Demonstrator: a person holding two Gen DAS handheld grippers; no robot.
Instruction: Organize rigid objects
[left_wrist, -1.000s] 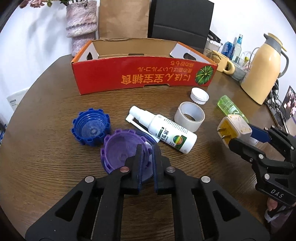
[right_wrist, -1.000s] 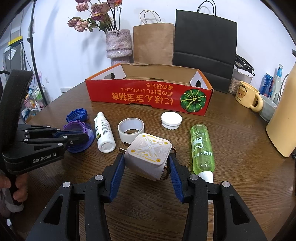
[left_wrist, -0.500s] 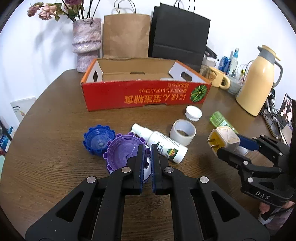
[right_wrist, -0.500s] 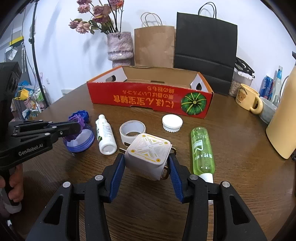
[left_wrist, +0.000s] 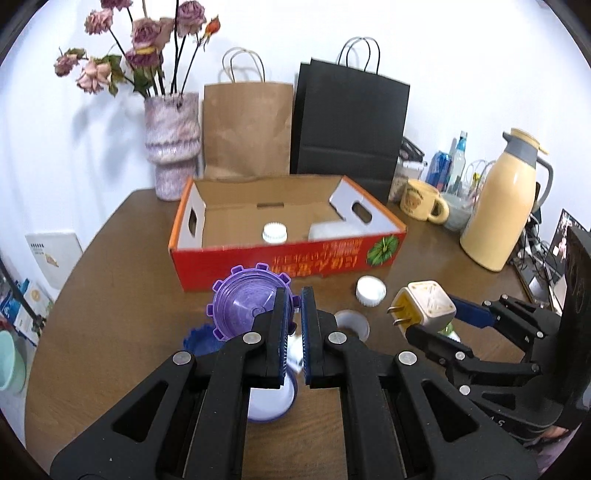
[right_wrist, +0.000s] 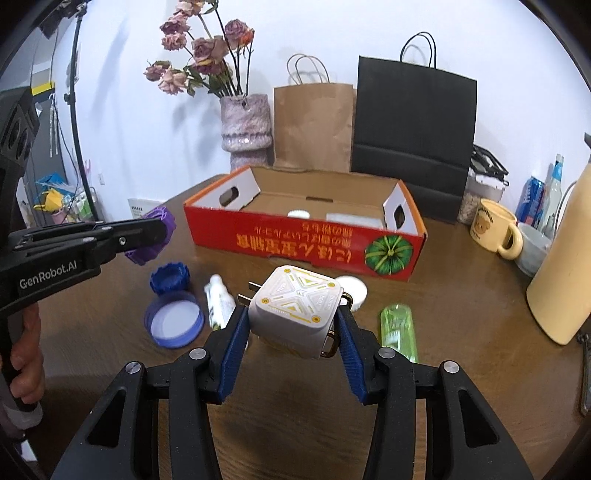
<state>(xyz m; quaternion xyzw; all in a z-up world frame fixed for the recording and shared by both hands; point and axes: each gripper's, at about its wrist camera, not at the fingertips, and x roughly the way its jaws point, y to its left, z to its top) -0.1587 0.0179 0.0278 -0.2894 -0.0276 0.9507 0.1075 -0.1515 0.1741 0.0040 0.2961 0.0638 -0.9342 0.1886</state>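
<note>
left gripper (left_wrist: 293, 325) clenched on the rim of the purple lid (left_wrist: 245, 306), right gripper (right_wrist: 291, 325) clamping the white plug adapter (right_wrist: 295, 310), both aloft before the red box (right_wrist: 306, 240); the thin rim grip could let the lid pivot and drop short onto the table (right_wrist: 461, 369).

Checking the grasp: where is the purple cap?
The purple cap is off the table, pinched in the left gripper, in front of the red box.
</note>
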